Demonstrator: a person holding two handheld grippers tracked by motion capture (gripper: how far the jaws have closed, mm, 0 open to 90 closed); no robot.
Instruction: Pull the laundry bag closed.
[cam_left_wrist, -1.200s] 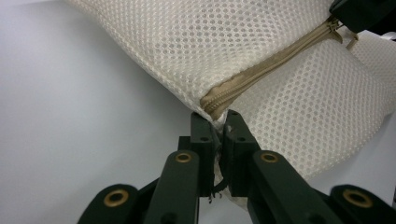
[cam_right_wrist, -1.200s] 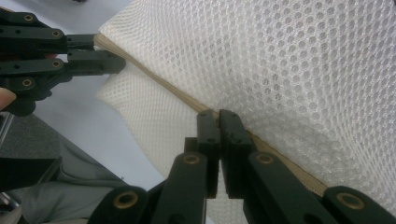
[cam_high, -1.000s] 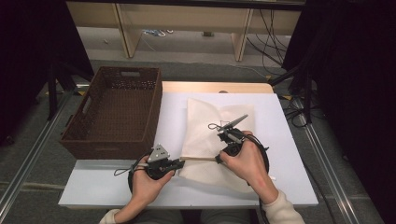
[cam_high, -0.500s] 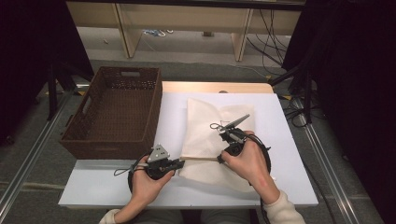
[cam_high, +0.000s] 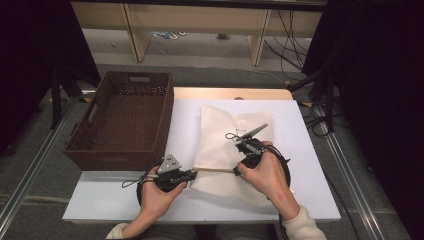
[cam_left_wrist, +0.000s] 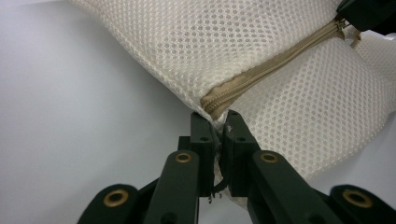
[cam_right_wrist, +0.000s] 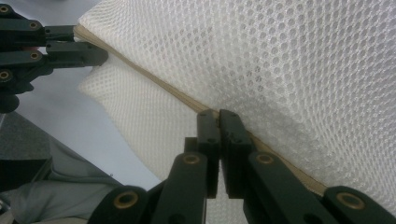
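High view: white table (cam_high: 125, 200), grey floor (cam_high: 30, 165), dark surroundings.

Both forearms enter from 6 o'clock. Left gripper (cam_high: 192, 172) points toward 3 o'clock, jaws pinched together. Right gripper (cam_high: 234, 170) points toward 9 o'clock, facing it, jaws likewise clamped tight.

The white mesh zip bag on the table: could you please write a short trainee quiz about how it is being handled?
1. True or false: the left gripper is shut on the end of the tan zipper of the white mesh zip bag.
2. What does the right gripper pinch? A: the dark brown wicker basket. B: the zipper line. C: nothing.
3. On which side of the bag does the basket stand in the high view?

Key: 1 true; 2 B; 3 left.
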